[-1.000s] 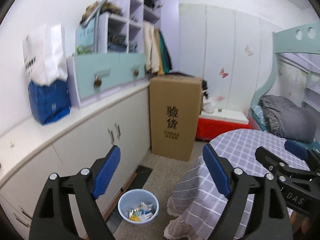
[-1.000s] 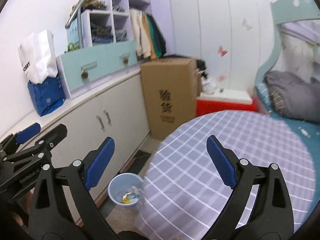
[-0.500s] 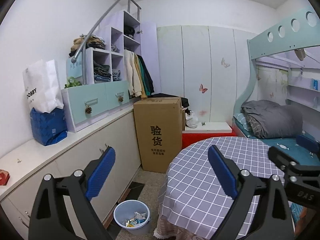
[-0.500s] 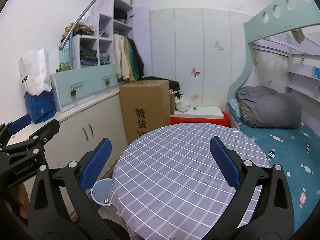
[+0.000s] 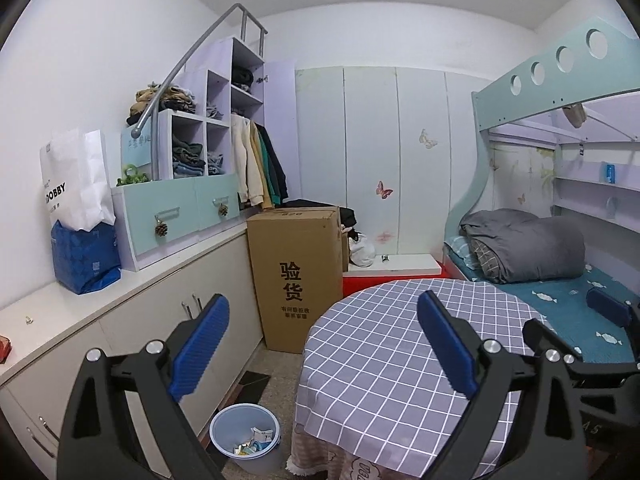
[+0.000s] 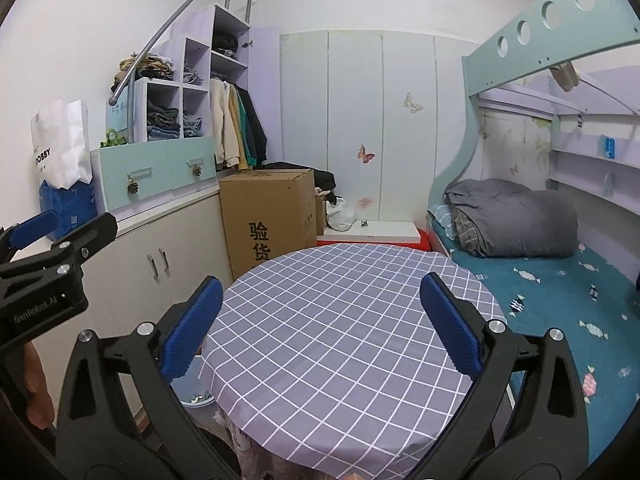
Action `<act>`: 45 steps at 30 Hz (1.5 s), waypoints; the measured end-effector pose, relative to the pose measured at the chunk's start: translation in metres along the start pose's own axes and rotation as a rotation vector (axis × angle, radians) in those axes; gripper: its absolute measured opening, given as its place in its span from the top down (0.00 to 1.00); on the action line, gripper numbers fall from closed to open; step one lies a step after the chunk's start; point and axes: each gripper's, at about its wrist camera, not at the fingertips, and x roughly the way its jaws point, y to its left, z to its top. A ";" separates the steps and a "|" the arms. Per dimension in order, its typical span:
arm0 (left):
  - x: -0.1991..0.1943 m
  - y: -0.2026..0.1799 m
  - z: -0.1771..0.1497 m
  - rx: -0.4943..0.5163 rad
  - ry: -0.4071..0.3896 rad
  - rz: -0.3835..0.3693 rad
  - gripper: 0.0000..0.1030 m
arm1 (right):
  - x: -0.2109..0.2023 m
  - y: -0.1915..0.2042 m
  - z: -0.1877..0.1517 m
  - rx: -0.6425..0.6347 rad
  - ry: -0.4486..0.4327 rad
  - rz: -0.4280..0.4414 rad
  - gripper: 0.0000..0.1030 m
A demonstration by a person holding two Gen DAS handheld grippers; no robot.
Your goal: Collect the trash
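A bunk bed (image 5: 560, 304) fills the right side, beside a round tabletop (image 6: 344, 320) under a checked cloth. A cardboard box (image 5: 296, 276) stands by the cupboards. On the floor, a bin (image 5: 246, 440) holds the trash (image 5: 256, 442). Left gripper (image 5: 322, 344) and right gripper (image 6: 320, 326): jaws spread, nothing between them.

The bin (image 6: 196, 394) is mostly hidden behind the round table (image 6: 340, 344) and a gripper finger in the right wrist view. The scraps (image 5: 252, 442) in the bin are too small to identify. The red item (image 5: 3, 350) on the counter is cut off by the picture's edge.
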 end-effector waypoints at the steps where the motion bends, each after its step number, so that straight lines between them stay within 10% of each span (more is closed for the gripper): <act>1: 0.000 -0.002 -0.001 0.005 -0.001 0.000 0.10 | 0.000 -0.001 -0.001 0.006 -0.001 0.005 0.06; 45: 0.005 -0.010 -0.016 0.037 0.035 -0.004 0.10 | -0.004 -0.015 -0.014 0.073 0.009 0.032 0.06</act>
